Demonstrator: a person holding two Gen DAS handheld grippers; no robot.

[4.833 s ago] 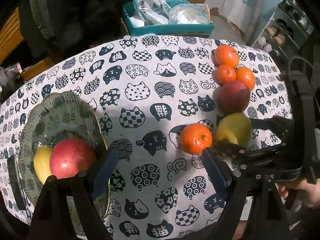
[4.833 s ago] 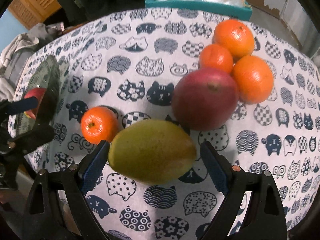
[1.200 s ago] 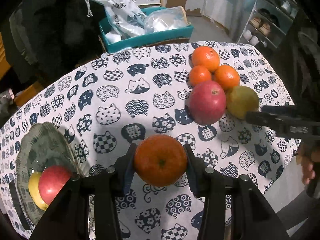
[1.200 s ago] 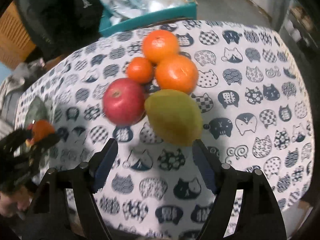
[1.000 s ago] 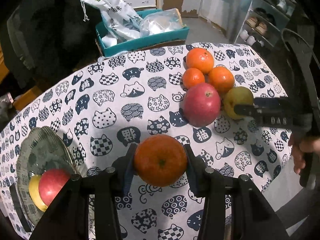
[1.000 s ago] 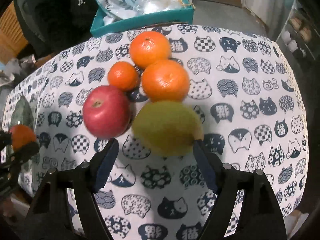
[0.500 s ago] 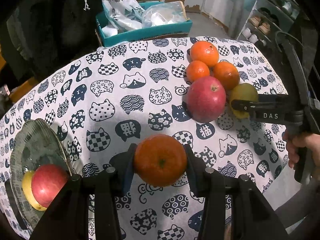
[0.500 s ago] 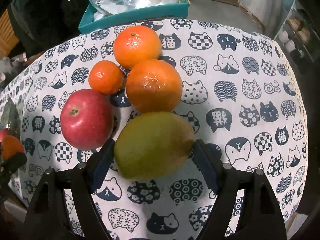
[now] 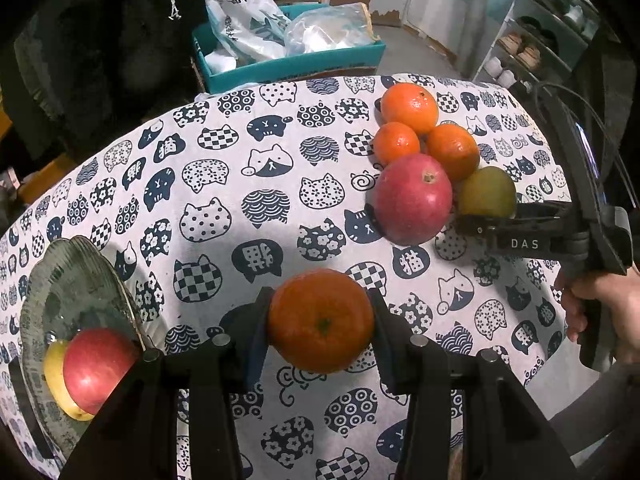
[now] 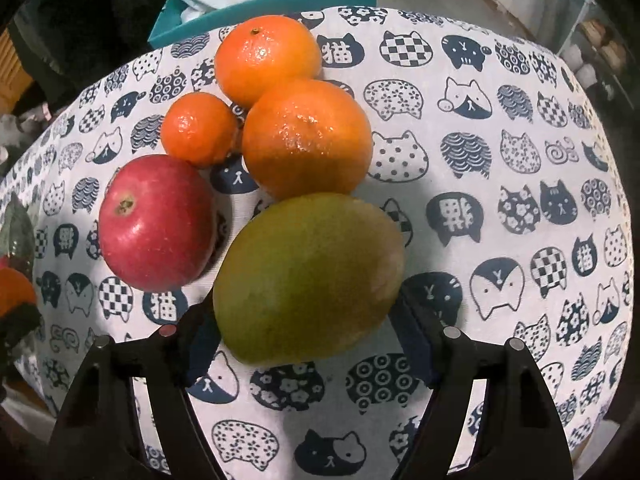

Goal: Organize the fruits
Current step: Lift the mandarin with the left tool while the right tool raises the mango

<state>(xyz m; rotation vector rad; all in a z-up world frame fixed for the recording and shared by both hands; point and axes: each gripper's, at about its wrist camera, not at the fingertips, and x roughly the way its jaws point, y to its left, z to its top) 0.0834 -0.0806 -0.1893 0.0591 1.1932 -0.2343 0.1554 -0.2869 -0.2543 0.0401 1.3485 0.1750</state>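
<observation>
Cat-print tablecloth (image 10: 500,128): red apple (image 10: 156,222) and oranges (image 10: 306,138) crowd the mango (image 10: 308,276).

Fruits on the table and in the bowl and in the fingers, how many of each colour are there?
Orange: 4, one held in the left gripper and three on the cloth.
Red: 2, one on the cloth, one in the bowl.
Green: 1.
Yellow: 1, in the bowl.
Total: 8.

Cat-print tablecloth (image 9: 256,184), teal box (image 9: 296,66) holding plastic bags (image 9: 244,20), shelving (image 9: 532,36) beyond
</observation>
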